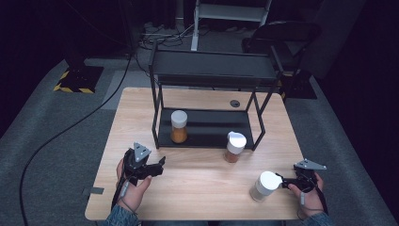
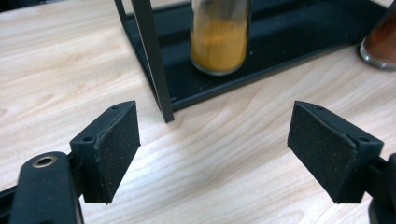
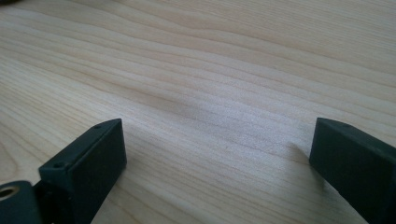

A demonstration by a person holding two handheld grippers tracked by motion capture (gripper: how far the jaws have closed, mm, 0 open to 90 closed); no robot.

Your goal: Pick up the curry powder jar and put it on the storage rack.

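1. Nearest the camera in the high view, we found the person's two hands at the near edge of the table (image 1: 197, 193), each bearing a gripper.
2. The left gripper (image 1: 161, 165) lay low over the wood with its jaws spread and nothing between them. Its own view (image 2: 215, 154) faced the front left post of the black rack (image 2: 154, 60).
3. The right gripper (image 1: 283, 181) pointed at the pale jar (image 1: 263, 187), with its tips just beside the white lid. In its own view (image 3: 219, 163) the jaws stood apart over bare wood and pinched nothing.
4. The pale jar stood upright on the table at the near right, well apart from the rack (image 1: 211, 70).
5. The orange jar (image 1: 179, 126) (image 2: 219, 42) stood upright on the lower shelf, towards its left end.
6. The red-brown jar (image 1: 234, 147) (image 2: 380, 46) stood on the table just in front of the shelf's right part.
7. We judged the step in hand to be taking up the pale jar for shelving, and no grasp had been made yet.
8. Recommendations:
   - Bring the right gripper in level so that the jaws straddle the glass body below the lid.
   - Close squarely on the jar and lift it straight up.
   - Pass clear of the red-brown jar and the front right post.
   - Set the pale jar down upright in the free space beside the orange jar
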